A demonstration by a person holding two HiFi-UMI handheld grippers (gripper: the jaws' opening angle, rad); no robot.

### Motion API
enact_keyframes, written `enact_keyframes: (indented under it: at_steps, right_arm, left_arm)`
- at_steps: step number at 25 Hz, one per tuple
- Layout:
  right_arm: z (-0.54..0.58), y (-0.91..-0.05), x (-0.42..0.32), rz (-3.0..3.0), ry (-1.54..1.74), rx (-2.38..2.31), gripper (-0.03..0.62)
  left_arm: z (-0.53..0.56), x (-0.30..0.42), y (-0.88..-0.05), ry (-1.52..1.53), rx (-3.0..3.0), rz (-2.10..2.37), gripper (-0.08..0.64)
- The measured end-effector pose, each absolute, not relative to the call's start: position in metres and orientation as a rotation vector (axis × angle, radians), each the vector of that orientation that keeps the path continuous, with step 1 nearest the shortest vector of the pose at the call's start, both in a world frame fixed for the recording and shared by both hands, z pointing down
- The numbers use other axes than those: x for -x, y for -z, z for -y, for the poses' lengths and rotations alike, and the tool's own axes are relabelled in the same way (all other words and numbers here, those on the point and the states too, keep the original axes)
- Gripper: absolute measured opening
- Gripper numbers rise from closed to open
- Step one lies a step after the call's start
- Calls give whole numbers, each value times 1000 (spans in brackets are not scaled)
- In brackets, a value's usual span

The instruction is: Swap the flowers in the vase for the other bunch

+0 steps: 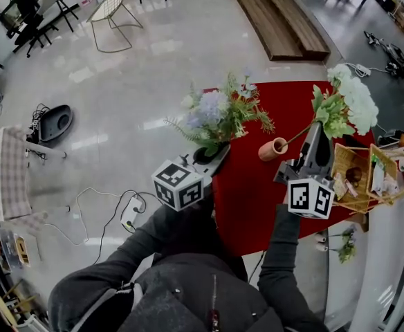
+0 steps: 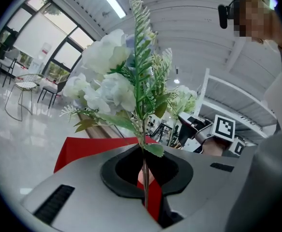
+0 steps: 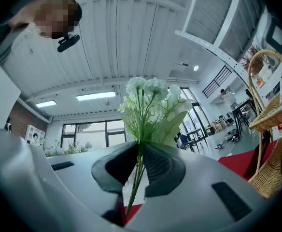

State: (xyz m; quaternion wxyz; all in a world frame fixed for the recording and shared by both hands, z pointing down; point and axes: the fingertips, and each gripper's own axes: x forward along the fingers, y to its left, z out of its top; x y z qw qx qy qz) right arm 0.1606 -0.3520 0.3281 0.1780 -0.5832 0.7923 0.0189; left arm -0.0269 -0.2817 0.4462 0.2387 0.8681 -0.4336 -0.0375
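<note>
In the head view my left gripper [image 1: 212,155] is shut on the stem of a bunch of pale blue-lilac flowers with fern sprigs [image 1: 219,113], held over the left edge of the red table [image 1: 257,206]. The left gripper view shows that bunch [image 2: 114,83] upright, its stem pinched between the jaws of my left gripper [image 2: 144,180]. My right gripper [image 1: 315,142] is shut on the white-and-green bunch [image 1: 345,104]; its thin stem slants down-left to the mouth of the small terracotta vase [image 1: 272,149]. I cannot tell whether the stem is inside the vase. The right gripper view shows the white bunch [image 3: 153,105] above my right gripper [image 3: 136,173].
A wicker basket [image 1: 365,178] with small items stands on the table just right of my right gripper, and its handle shows as the basket [image 3: 271,122] in the right gripper view. More greenery [image 1: 345,247] lies below the table's right edge. A power strip with cables [image 1: 129,216] lies on the floor at the left.
</note>
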Motion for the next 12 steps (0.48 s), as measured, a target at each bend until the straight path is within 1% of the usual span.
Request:
enact_keyframes:
  at_steps: [12]
  right_arm:
    - [350, -376, -155, -2283, -71, 1760, 40]
  left_arm:
    - [284, 27, -450, 111, -2381, 1162, 29]
